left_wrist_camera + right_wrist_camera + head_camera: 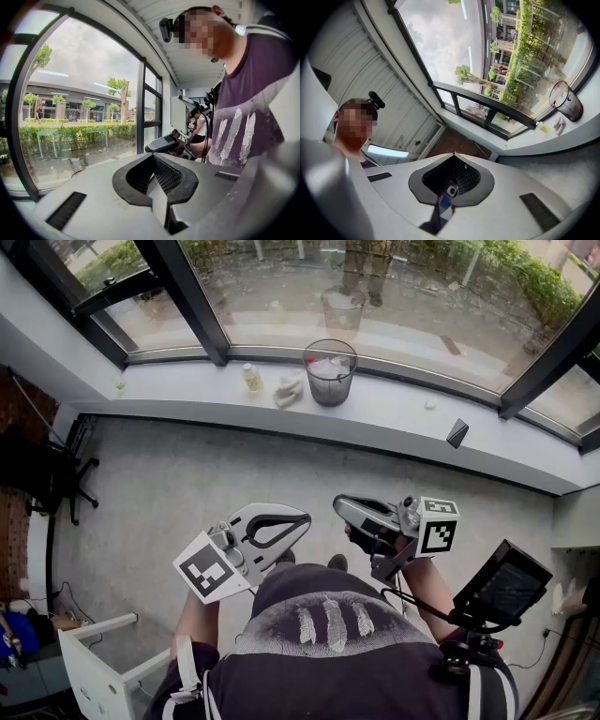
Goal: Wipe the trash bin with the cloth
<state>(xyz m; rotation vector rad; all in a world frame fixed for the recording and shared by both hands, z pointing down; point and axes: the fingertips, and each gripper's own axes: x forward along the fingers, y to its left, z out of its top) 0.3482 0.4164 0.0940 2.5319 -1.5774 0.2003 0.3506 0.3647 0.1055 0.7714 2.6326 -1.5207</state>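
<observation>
Cloth [289, 390], white and crumpled, lies on the pale window ledge [403, 413] at twelve o'clock, just left of the round dark mesh trash bin [330, 371]. At six o'clock, left tool [305, 519] and right tool [339, 507] stand closed, empty, well apart from both.

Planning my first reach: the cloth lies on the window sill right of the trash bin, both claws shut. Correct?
No: the head view shows the cloth left of the trash bin. It does lie on the window sill; left claw and right claw are shut.
</observation>
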